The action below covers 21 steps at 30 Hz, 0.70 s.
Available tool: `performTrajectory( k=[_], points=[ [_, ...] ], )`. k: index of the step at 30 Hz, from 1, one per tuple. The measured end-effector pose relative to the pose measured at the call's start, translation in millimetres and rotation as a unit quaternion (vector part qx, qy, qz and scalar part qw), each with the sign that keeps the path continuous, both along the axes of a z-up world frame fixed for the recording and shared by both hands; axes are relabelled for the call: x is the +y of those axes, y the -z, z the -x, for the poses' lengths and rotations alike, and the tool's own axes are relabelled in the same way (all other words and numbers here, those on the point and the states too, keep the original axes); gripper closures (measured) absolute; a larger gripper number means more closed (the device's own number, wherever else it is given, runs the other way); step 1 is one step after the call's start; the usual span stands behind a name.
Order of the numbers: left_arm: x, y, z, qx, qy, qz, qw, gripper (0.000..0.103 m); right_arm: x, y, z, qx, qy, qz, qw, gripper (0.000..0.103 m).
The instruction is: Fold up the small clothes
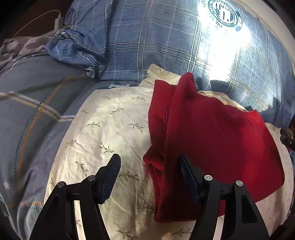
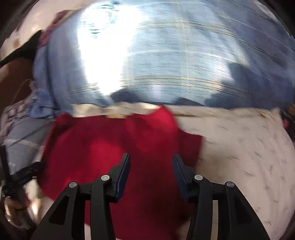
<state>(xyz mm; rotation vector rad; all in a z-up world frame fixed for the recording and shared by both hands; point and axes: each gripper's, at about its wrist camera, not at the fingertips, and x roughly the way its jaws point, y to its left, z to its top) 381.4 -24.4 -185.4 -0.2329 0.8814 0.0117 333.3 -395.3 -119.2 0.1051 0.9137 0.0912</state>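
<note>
A small red garment [image 1: 212, 140] lies partly folded on a cream cloth with green leaf sprigs [image 1: 110, 129]. My left gripper [image 1: 149, 166] is open; its left finger is over the cream cloth and its right finger [image 1: 186, 171] is over the garment's left edge. In the blurred right wrist view the red garment [image 2: 103, 140] fills the lower middle. My right gripper [image 2: 151, 164] is open just above it, holding nothing.
A blue plaid pillow [image 1: 156, 37] with a round green logo [image 1: 223, 14] lies behind the garment. A grey-blue duvet [image 1: 27, 110] is at the left. A white charger and cable [image 1: 59, 20] are at the far left. The left gripper shows at the right wrist view's left edge [image 2: 16, 177].
</note>
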Motion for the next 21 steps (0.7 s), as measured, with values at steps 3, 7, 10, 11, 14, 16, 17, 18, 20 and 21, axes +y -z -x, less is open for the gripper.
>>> performTrajectory(
  k=[3,7,10,11,14,16,17,18,20,21],
  points=[
    [0,1,4,-0.007,0.007,0.000,1.0000,0.039,53,-2,-23,0.004,-0.067,-0.053,0.996,0.056],
    [9,1,16,-0.015,0.014,0.017,0.9997,0.038,136,17,-66,0.006,-0.128,-0.043,0.991,0.058],
    [17,6,16,-0.014,0.019,0.036,0.9991,0.034,185,36,-98,0.015,-0.153,-0.027,0.988,0.067],
    [20,8,14,-0.014,0.022,0.038,0.9989,0.033,200,45,-109,0.021,-0.160,-0.023,0.987,0.068],
    [24,13,9,-0.008,0.026,0.051,0.9983,0.032,228,74,-135,0.051,-0.158,-0.001,0.986,0.071],
    [28,16,4,-0.002,0.022,0.063,0.9978,0.032,237,95,-146,0.070,-0.154,0.015,0.985,0.071],
    [29,16,2,0.002,0.021,0.069,0.9974,0.032,237,96,-147,0.066,-0.151,0.018,0.986,0.071],
    [30,17,1,0.004,0.021,0.075,0.9970,0.032,236,93,-147,0.065,-0.148,0.011,0.987,0.070],
    [32,18,1,0.005,0.022,0.079,0.9966,0.031,227,83,-143,0.068,-0.140,-0.012,0.988,0.069],
    [32,18,1,0.005,0.022,0.078,0.9967,0.031,222,77,-140,0.069,-0.138,-0.019,0.988,0.065]
  ],
)
